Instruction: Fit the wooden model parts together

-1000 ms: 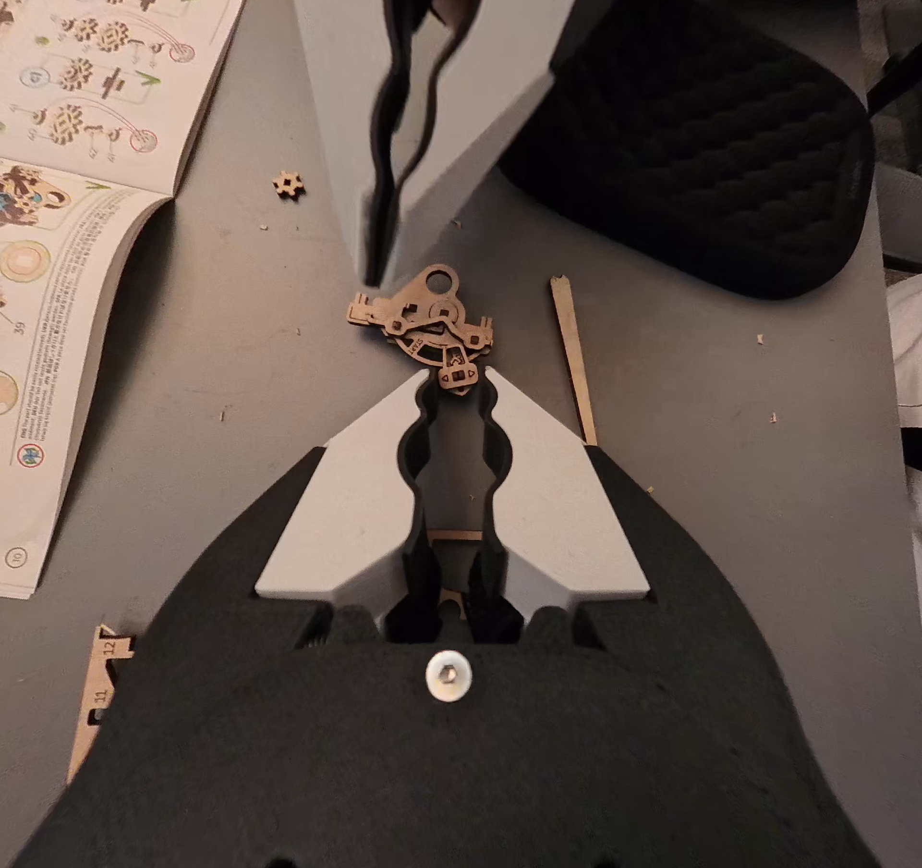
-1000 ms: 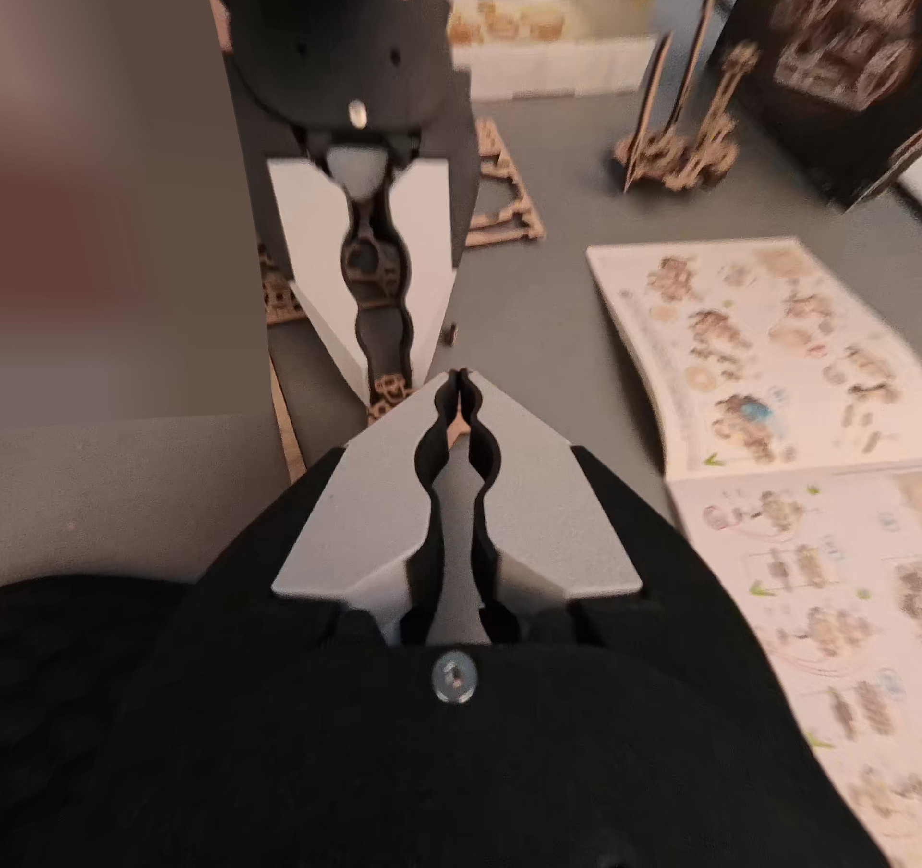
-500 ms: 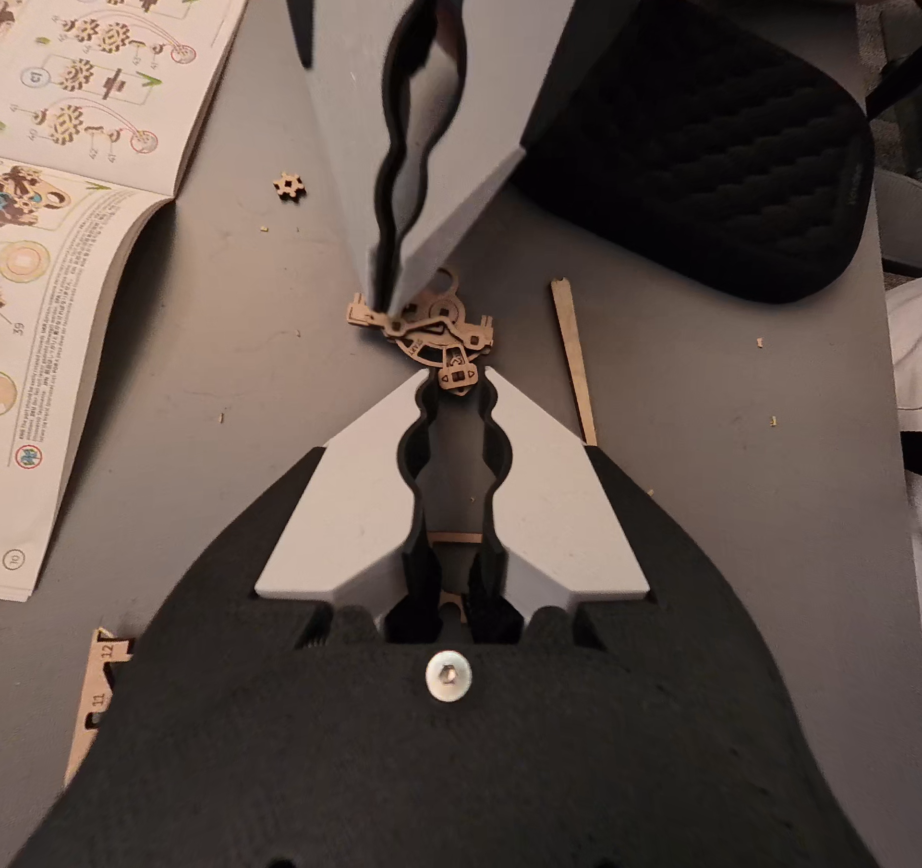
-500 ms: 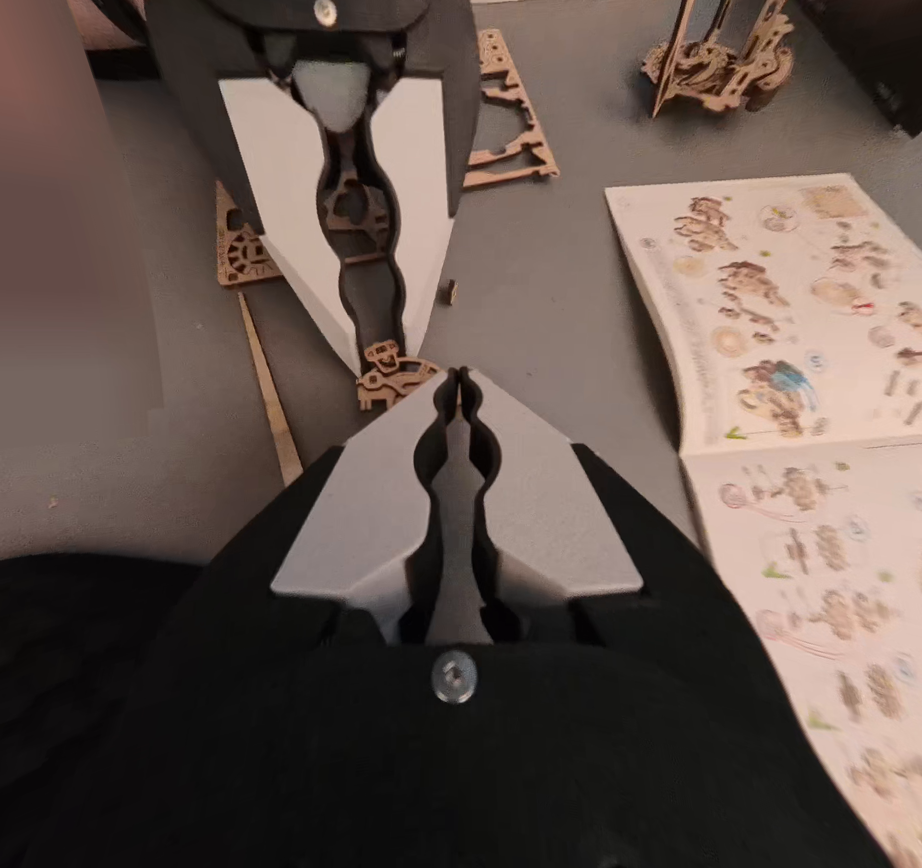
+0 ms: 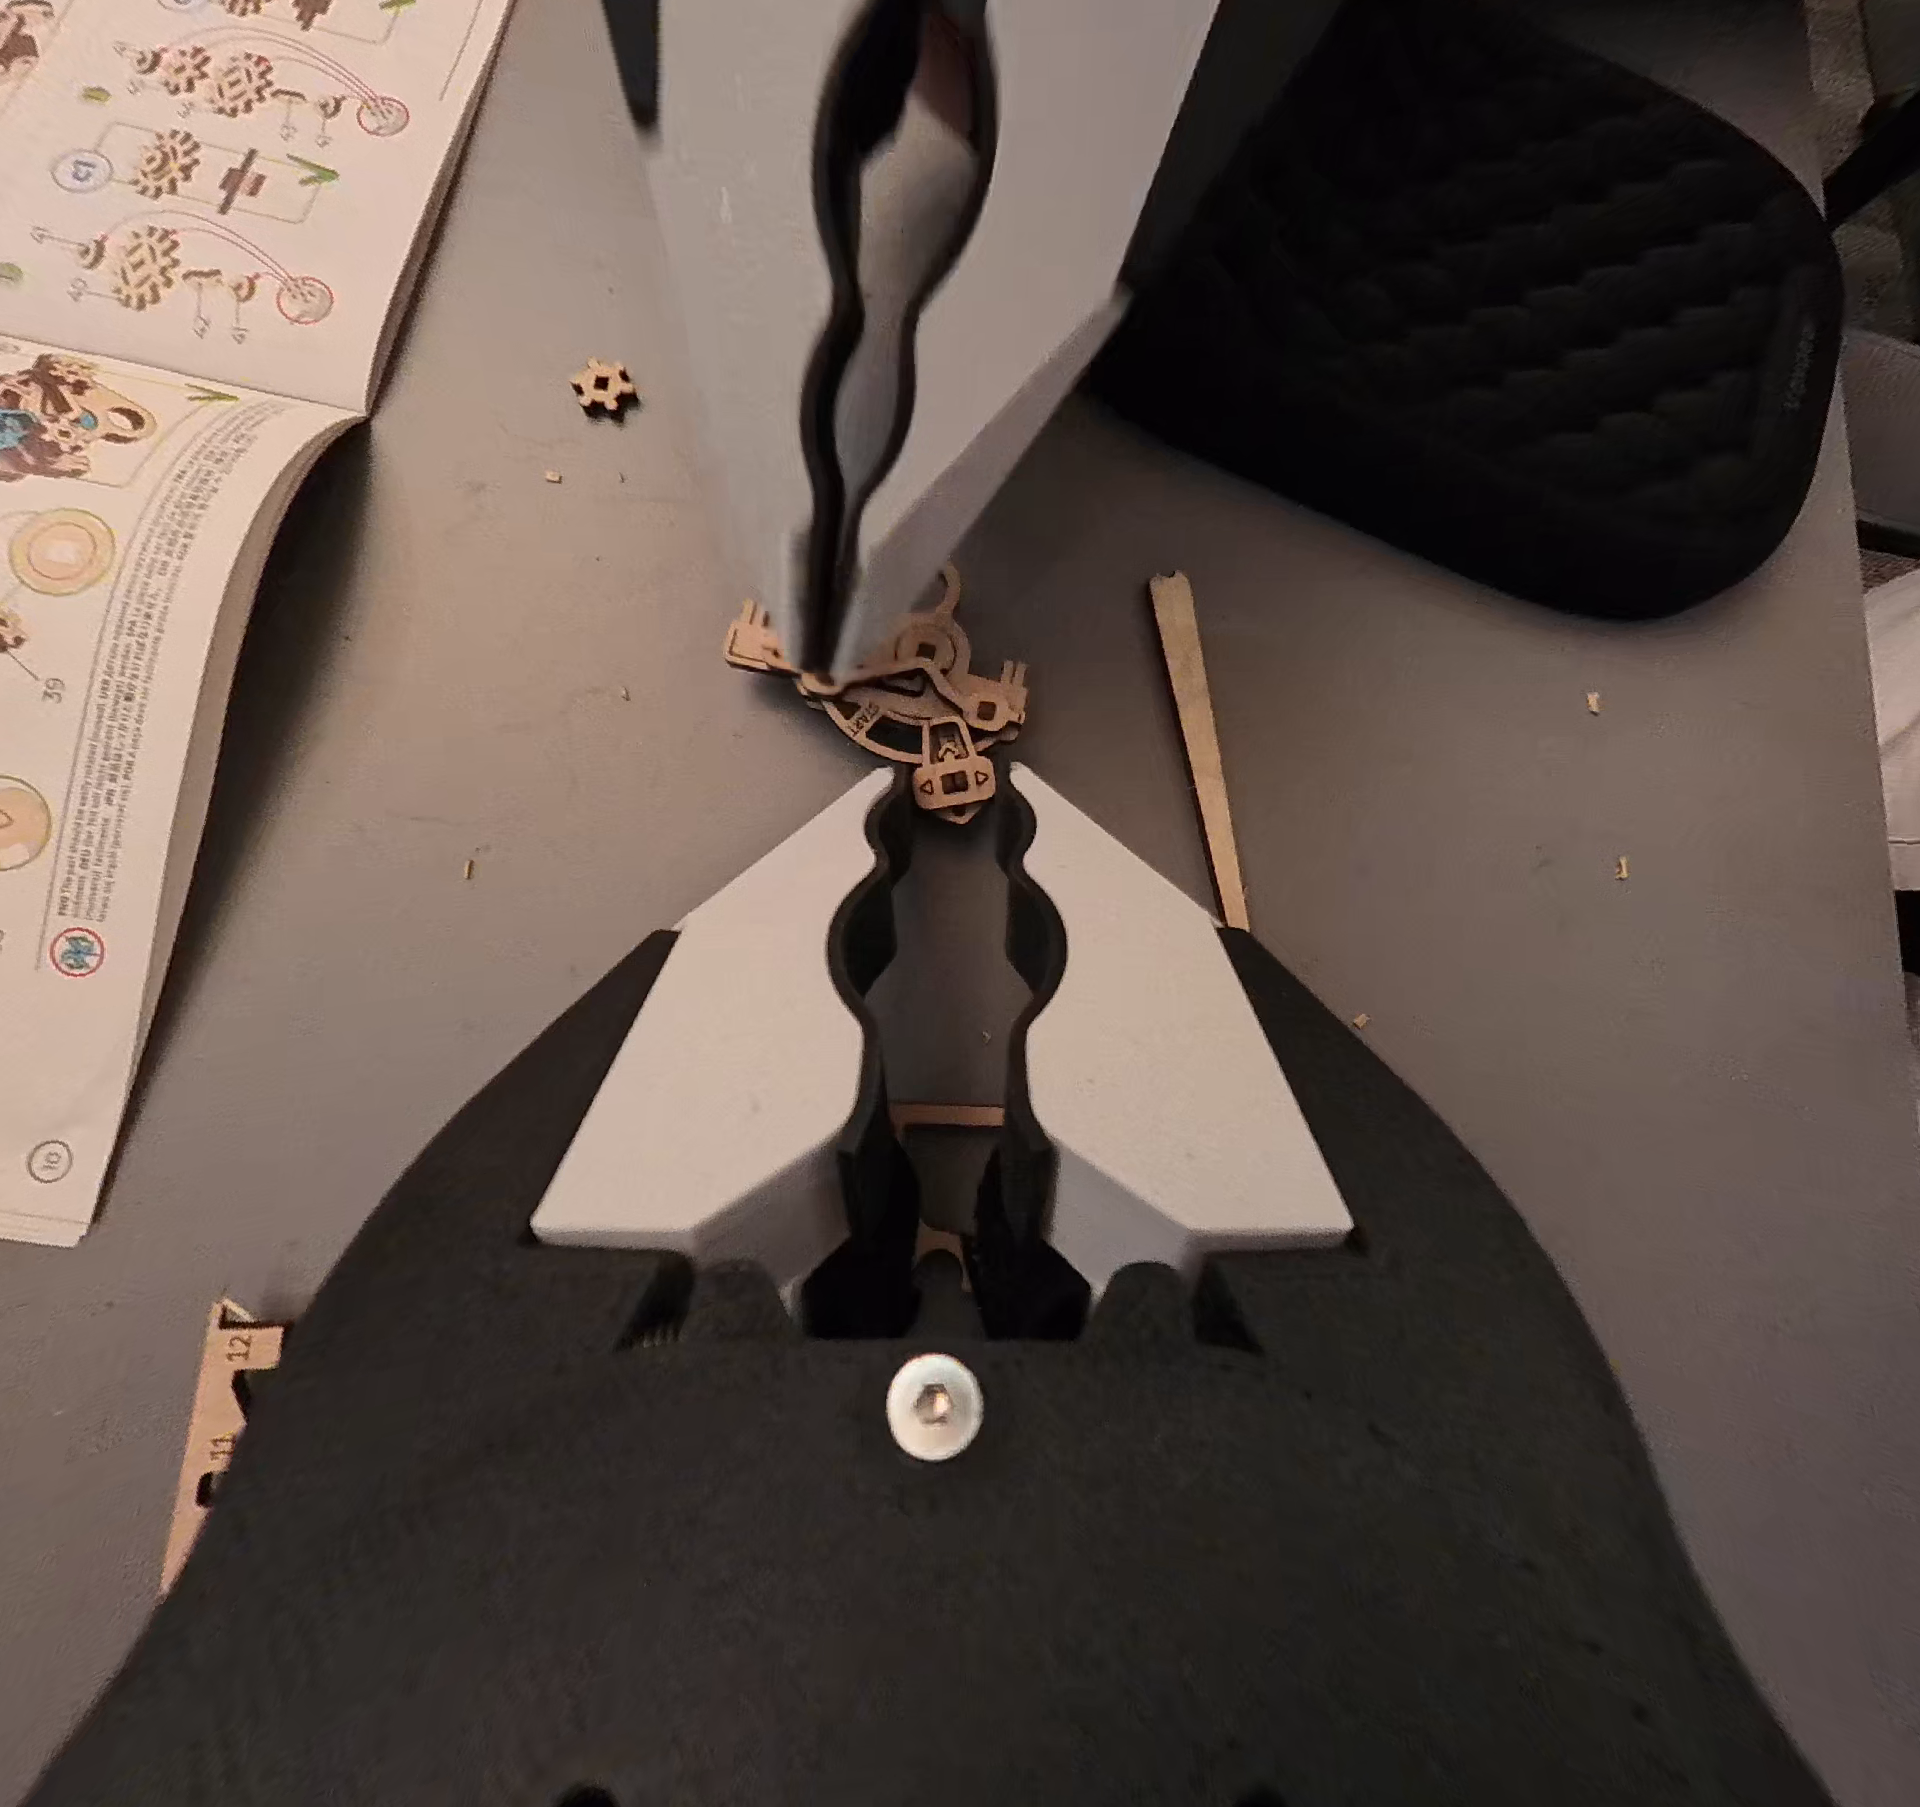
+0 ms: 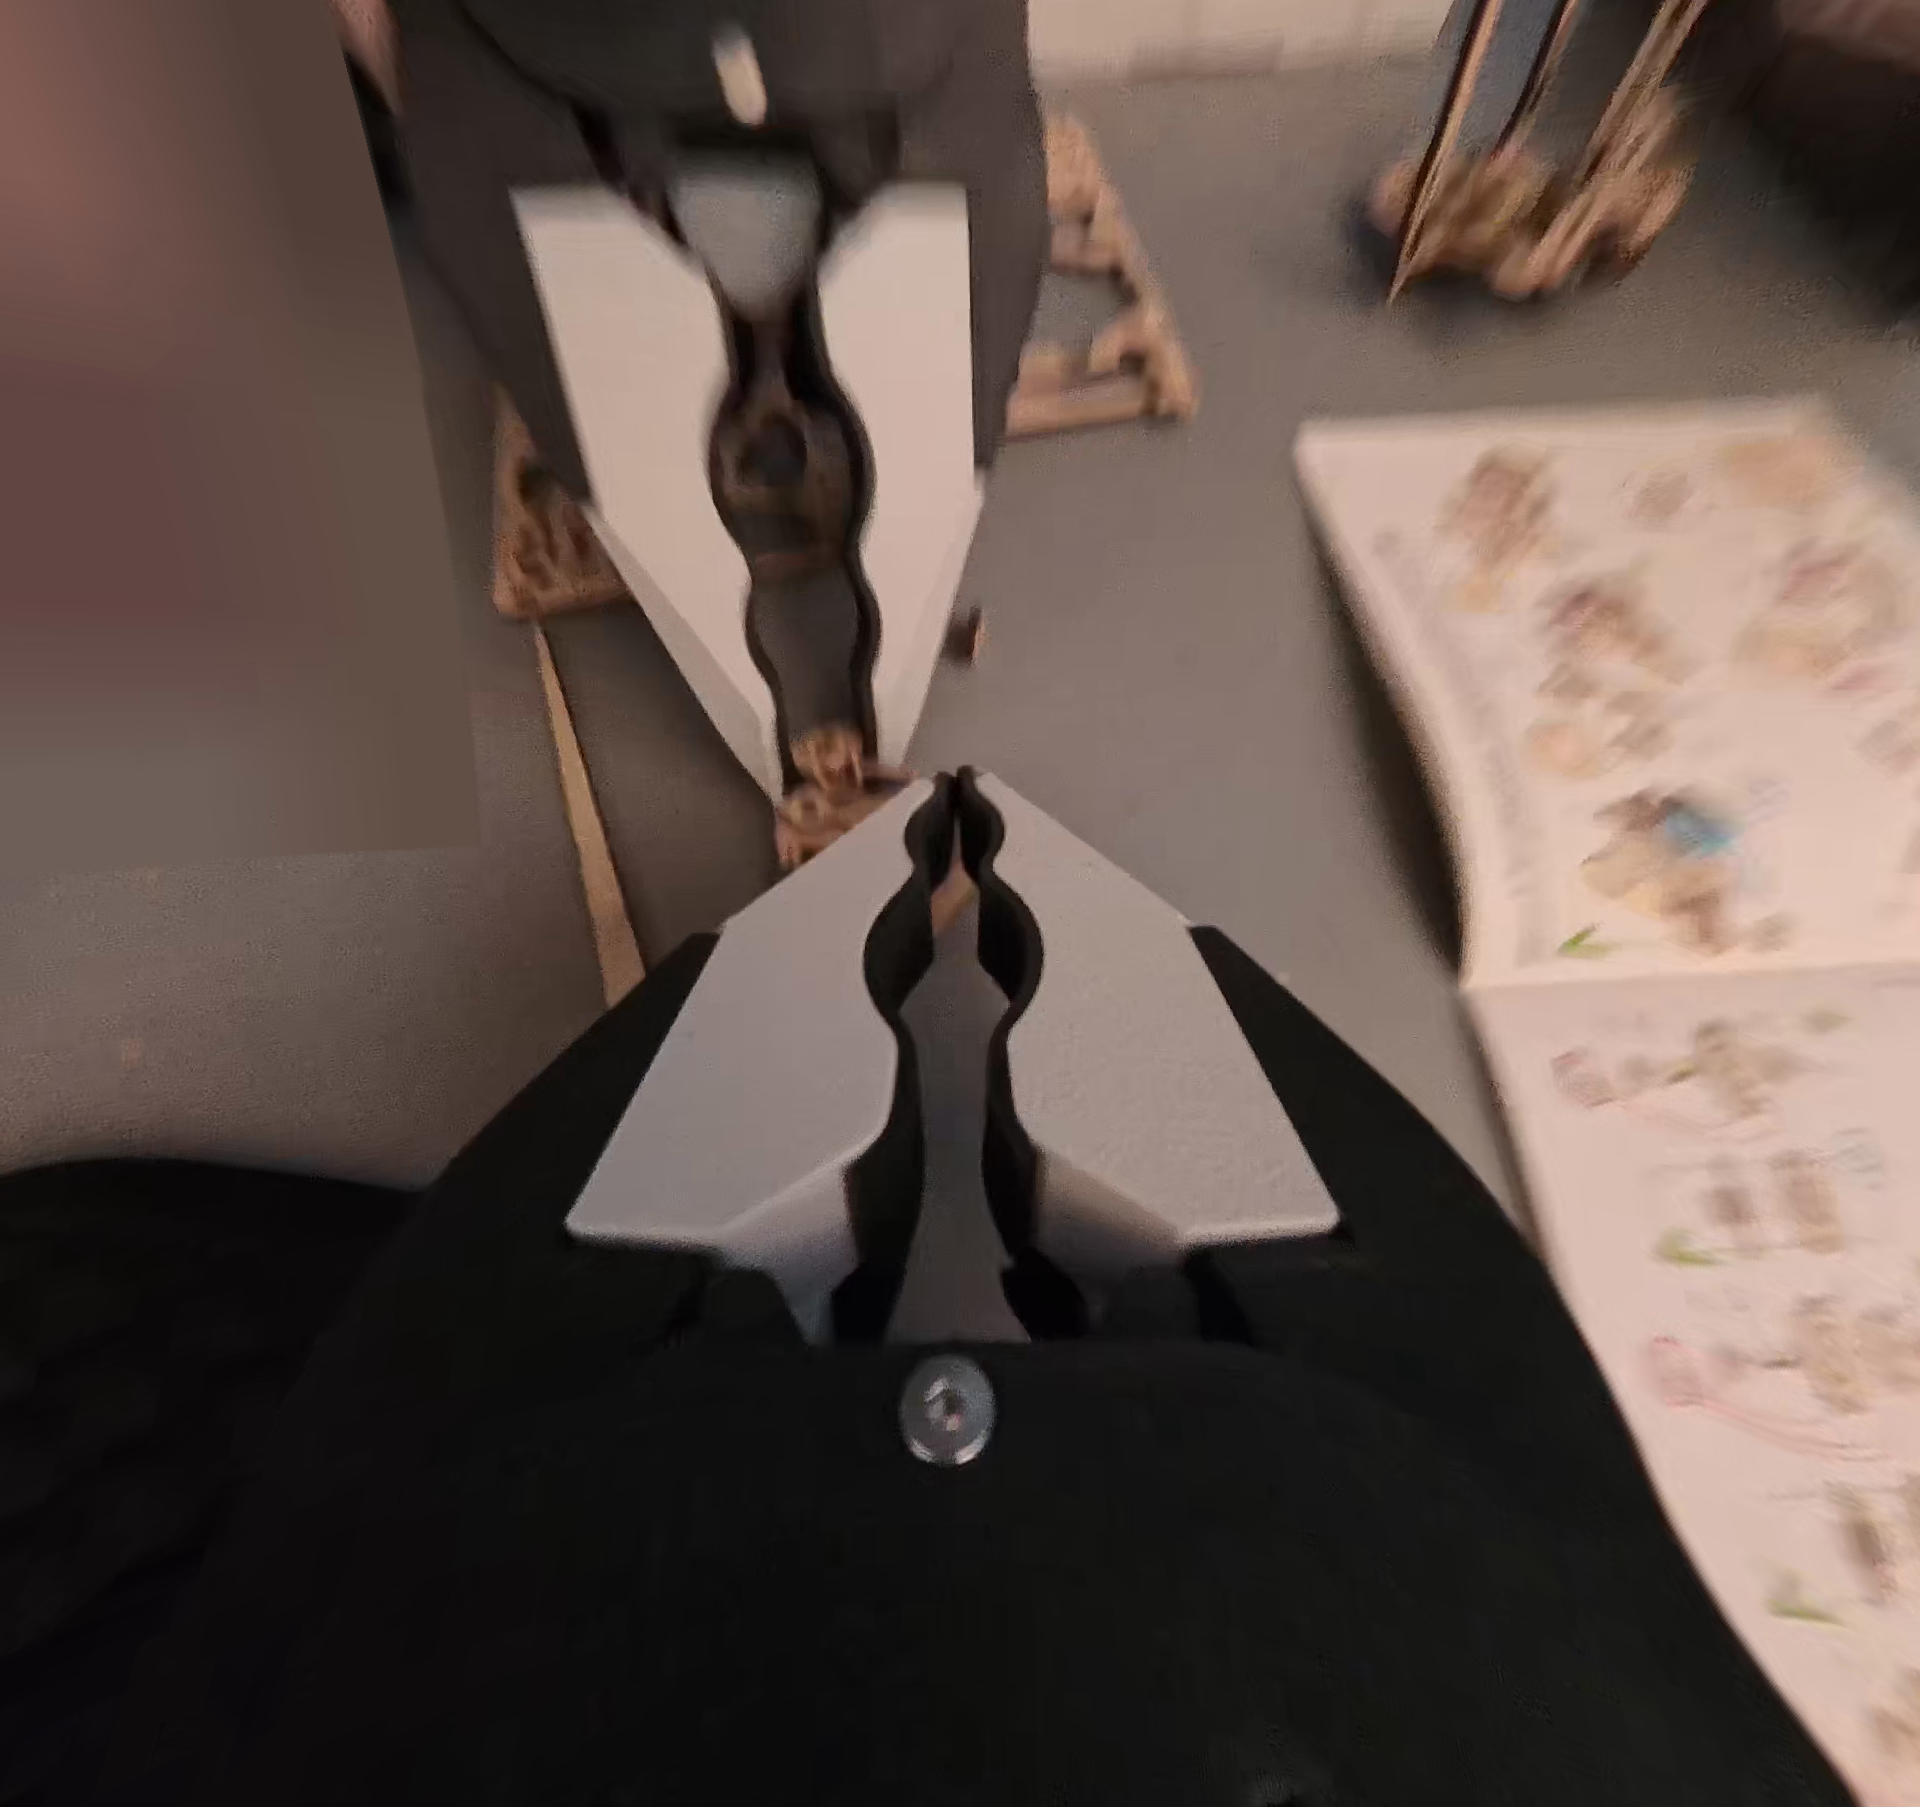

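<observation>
- Right gripper (image 5: 821,656) dropped onto wooden assembly (image 5: 914,708) mid-table, tips pinched together.
- Left gripper (image 5: 951,781) parted, straddling assembly's near tab.
- Step: pressing parts; next needs firm, aligned push.

Both the left gripper (image 5: 948,781) and the right gripper (image 6: 958,778) share one build: matte black bodies, pale grey wedge fingers (image 5: 748,1030) (wavy black inner pads), one silver hex screw (image 5: 933,1406) centred near each camera.

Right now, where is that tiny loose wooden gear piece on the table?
In the left wrist view the small gear piece lies alone on the grey table, upper left, between the open instruction booklet and the right gripper.
</observation>
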Available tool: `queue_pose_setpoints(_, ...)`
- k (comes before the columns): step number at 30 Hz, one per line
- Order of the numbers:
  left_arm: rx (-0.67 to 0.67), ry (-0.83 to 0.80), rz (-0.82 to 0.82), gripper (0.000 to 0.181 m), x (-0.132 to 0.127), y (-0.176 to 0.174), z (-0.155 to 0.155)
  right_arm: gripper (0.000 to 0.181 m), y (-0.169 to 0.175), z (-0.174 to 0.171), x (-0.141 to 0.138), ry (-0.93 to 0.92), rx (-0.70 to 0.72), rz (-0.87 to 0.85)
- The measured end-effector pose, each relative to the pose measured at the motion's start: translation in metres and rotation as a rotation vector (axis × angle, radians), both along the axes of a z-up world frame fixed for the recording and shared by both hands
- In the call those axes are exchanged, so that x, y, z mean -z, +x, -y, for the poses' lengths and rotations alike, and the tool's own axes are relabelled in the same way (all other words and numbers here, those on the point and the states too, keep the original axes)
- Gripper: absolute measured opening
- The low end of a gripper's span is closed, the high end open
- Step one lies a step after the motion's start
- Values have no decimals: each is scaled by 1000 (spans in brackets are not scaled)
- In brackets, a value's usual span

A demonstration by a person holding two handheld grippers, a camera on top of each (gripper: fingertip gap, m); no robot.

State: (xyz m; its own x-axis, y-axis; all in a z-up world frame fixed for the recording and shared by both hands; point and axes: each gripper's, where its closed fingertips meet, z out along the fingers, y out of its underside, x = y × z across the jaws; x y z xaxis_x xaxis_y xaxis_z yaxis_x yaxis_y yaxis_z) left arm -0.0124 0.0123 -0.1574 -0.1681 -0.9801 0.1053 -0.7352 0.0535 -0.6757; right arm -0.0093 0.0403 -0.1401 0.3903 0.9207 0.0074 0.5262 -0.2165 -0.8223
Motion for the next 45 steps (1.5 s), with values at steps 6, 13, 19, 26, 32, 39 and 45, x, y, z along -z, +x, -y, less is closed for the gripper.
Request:
queue_pose_setpoints(6,-1,-3,0,14,0,0,0,10,5,2,9,-33,7,34)
queue_pose_setpoints(13,-1,-8,1,14,0,0,0,8,-1,-1,6,-46,4,-25)
queue_pose_setpoints(19,-2,-7,2,14,0,1,0,8,2,-1,6,-63,10,-21)
queue_pose_setpoints(26,-3,-5,2,14,0,0,0,0,5,-3,-2,-77,28,-13)
queue_pose_setpoints(32,6,-16,3,14,0,1,3,0,7,-6,4,-81,44,14)
queue_pose_setpoints(39,7,-10,3,14,0,1,3,6,5,-5,-6,-40,47,1)
queue_pose_setpoints(45,6,-12,3,14,0,1,3,3,5,-1,-6,-26,40,30)
